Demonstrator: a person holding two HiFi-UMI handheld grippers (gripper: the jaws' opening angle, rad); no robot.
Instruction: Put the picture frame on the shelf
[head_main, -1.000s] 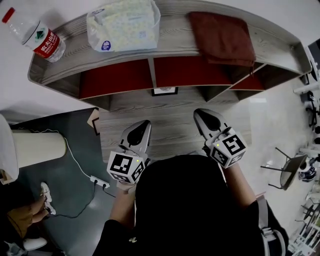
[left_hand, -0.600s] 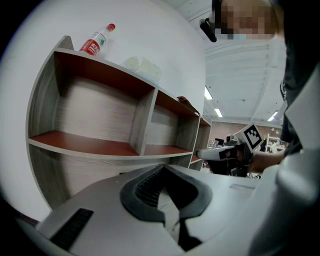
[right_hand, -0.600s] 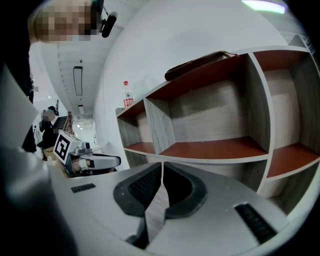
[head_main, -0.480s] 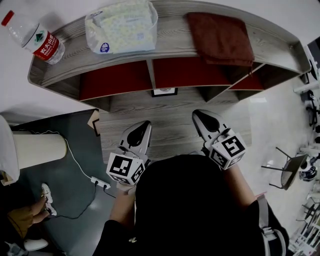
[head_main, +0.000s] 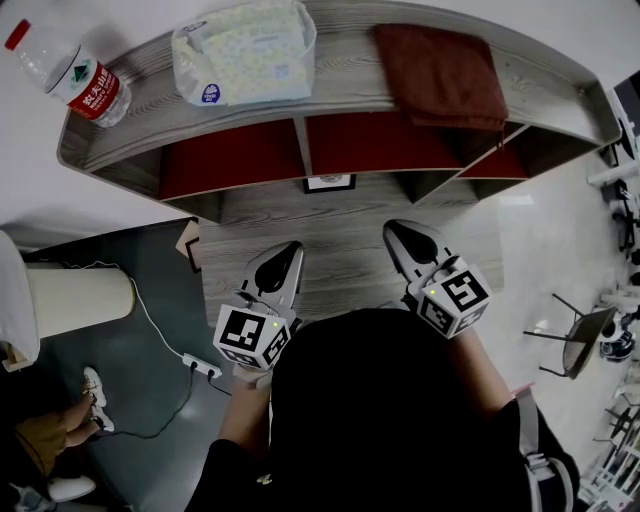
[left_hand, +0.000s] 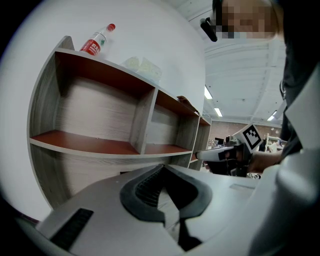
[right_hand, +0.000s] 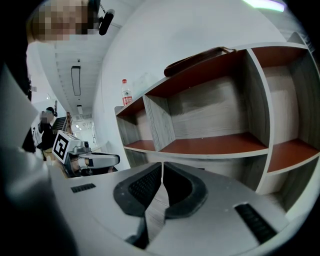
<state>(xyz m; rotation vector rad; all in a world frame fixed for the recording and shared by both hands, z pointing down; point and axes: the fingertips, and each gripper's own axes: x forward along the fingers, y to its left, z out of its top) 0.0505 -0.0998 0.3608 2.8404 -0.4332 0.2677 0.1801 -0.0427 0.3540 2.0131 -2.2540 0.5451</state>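
Observation:
The picture frame (head_main: 329, 183), small and black with a white picture, stands on the grey wooden desk (head_main: 340, 260) at the foot of the shelf (head_main: 300, 105), below its middle divider. Both grippers hover over the desk in front of it, apart from it. My left gripper (head_main: 290, 247) is shut with nothing in it, its jaws meeting at the tips in the left gripper view (left_hand: 162, 169). My right gripper (head_main: 392, 228) is shut and empty too, as the right gripper view (right_hand: 162, 165) shows. The shelf's red compartments (right_hand: 215, 145) hold nothing that I can see.
On top of the shelf lie a water bottle (head_main: 70, 70), a tissue pack (head_main: 245, 50) and a dark red cloth (head_main: 445, 75). A white cylinder (head_main: 75, 298) and a power strip (head_main: 195, 362) with its cable sit on the floor at the left. A chair (head_main: 580, 340) stands at the right.

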